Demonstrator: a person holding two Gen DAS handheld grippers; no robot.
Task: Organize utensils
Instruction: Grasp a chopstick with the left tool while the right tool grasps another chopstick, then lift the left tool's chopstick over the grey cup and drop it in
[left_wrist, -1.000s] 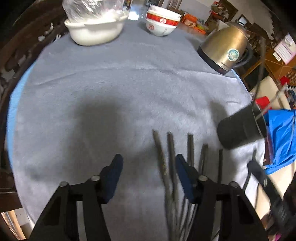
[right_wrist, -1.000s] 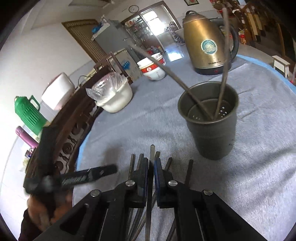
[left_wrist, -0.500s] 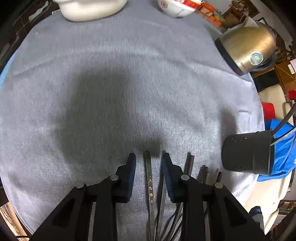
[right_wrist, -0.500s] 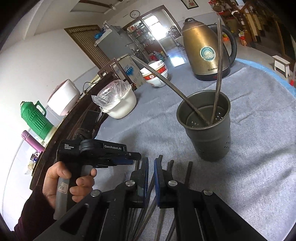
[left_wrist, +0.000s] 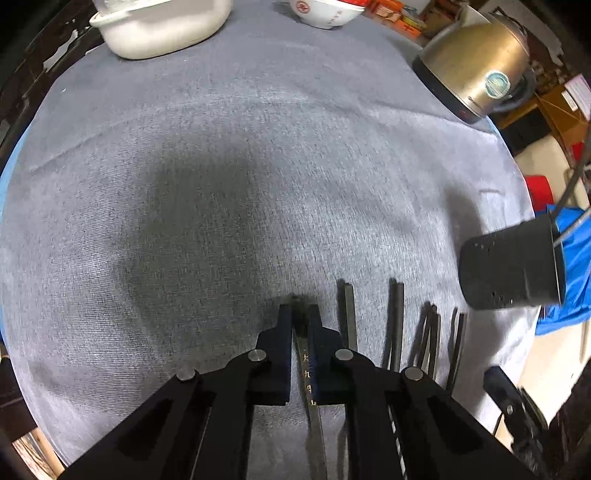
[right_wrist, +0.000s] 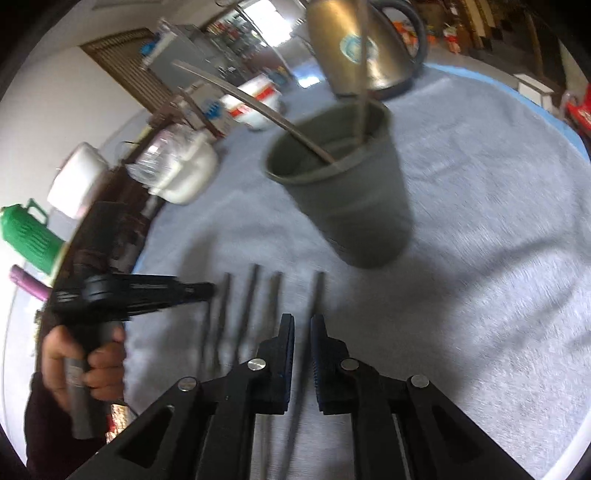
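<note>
Left gripper (left_wrist: 300, 316) of mine clamps one dark chopstick (left_wrist: 309, 384) on the grey-clothed desk (left_wrist: 221, 166); right gripper (right_wrist: 302, 328), jaws narrowly parted, hangs over loose chopsticks (right_wrist: 251, 306) near the holder cup (right_wrist: 347, 192).

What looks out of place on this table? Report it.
Nothing is spilled or damaged. Several chopsticks lie loose on the cloth beside the holder, which holds only two. The left gripper has its jaws shut on one chopstick.
</note>
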